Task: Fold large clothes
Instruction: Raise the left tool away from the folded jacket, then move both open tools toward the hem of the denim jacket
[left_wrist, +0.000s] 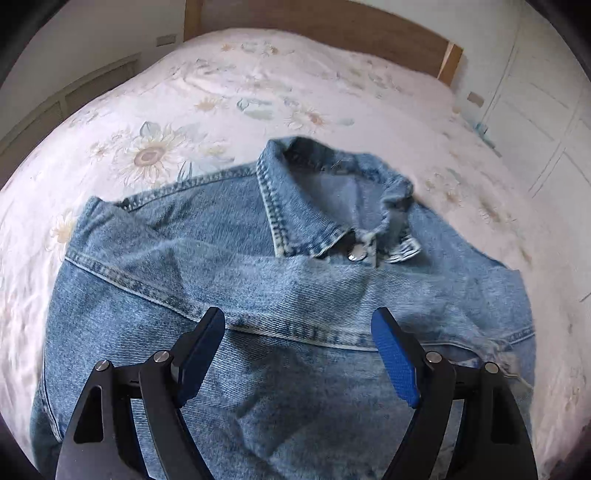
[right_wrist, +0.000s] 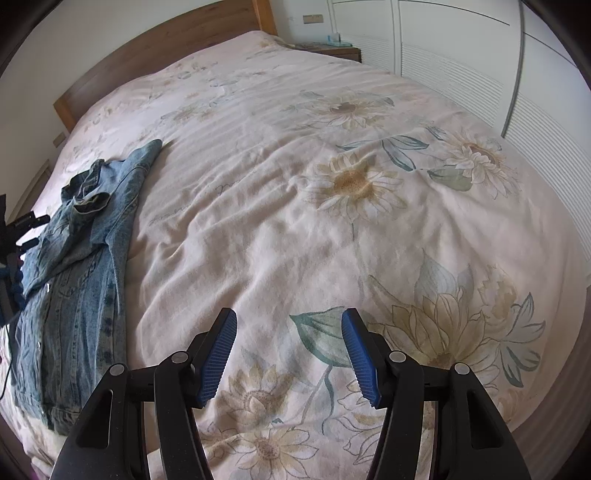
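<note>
A blue denim jacket (left_wrist: 258, 295) lies on the bed with its collar (left_wrist: 321, 192) towards the headboard and a sleeve folded across the chest. My left gripper (left_wrist: 299, 325) is open and empty just above the jacket's upper chest. In the right wrist view the jacket (right_wrist: 77, 280) lies at the far left, partly folded. My right gripper (right_wrist: 290, 325) is open and empty above bare bedcover, well to the right of the jacket. The left gripper (right_wrist: 22, 229) shows at the left edge beside the jacket.
The bed has a white floral cover (right_wrist: 332, 184) and a wooden headboard (left_wrist: 332, 29). White louvred wardrobe doors (right_wrist: 461, 74) stand along the right side. A bedside table (right_wrist: 332, 50) sits by the headboard.
</note>
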